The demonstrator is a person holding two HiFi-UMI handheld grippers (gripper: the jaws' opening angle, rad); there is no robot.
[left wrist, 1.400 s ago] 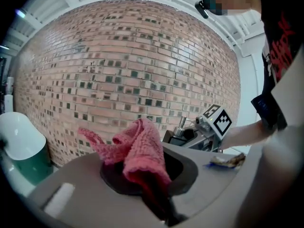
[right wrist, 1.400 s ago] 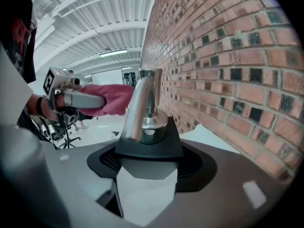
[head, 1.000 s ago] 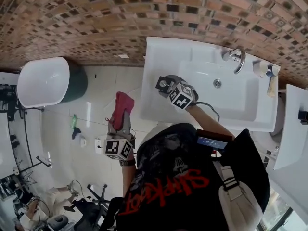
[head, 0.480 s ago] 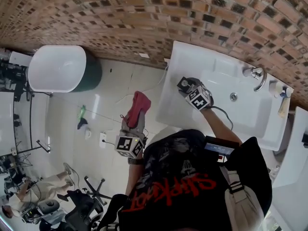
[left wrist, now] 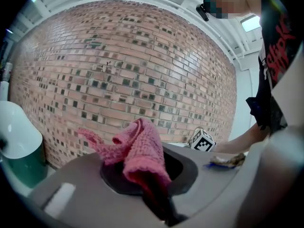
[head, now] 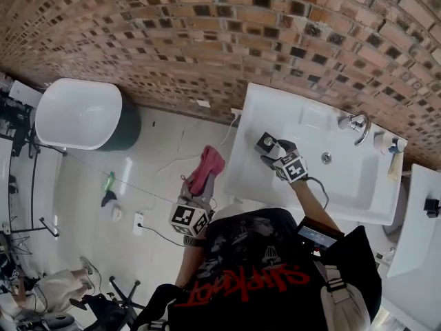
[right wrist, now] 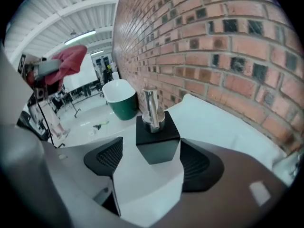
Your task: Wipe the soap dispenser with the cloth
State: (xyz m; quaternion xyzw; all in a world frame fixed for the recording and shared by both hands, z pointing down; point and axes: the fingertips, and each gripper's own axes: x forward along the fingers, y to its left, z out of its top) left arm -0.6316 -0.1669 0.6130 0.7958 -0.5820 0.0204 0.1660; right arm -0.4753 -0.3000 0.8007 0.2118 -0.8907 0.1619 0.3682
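The soap dispenser [head: 264, 142], a black cube with a chrome pump [right wrist: 151, 109], stands on the sink's back-left corner. My right gripper [head: 271, 151] reaches down over it. Its jaws have just been opening. In the right gripper view the dispenser [right wrist: 157, 137] sits between the two dark pads [right wrist: 105, 157] with a gap on the left side, so nothing is gripped. My left gripper [head: 198, 189] hangs out over the floor left of the sink, shut on the pink cloth [head: 207, 167]. The cloth [left wrist: 140, 151] bunches up out of its jaws.
The white sink [head: 248, 178] has a chrome tap [head: 357, 124] and a small bottle [head: 390, 144] at its back right. A brick wall [head: 207, 40] runs behind it. A white and green tub [head: 79, 116] stands to the left. Cables and small items lie on the tiled floor [head: 138, 185].
The head view has swung, so the sink sits lower and further right. The right gripper's marker cube has rolled beside the dispenser. The left gripper keeps the cloth beside the sink.
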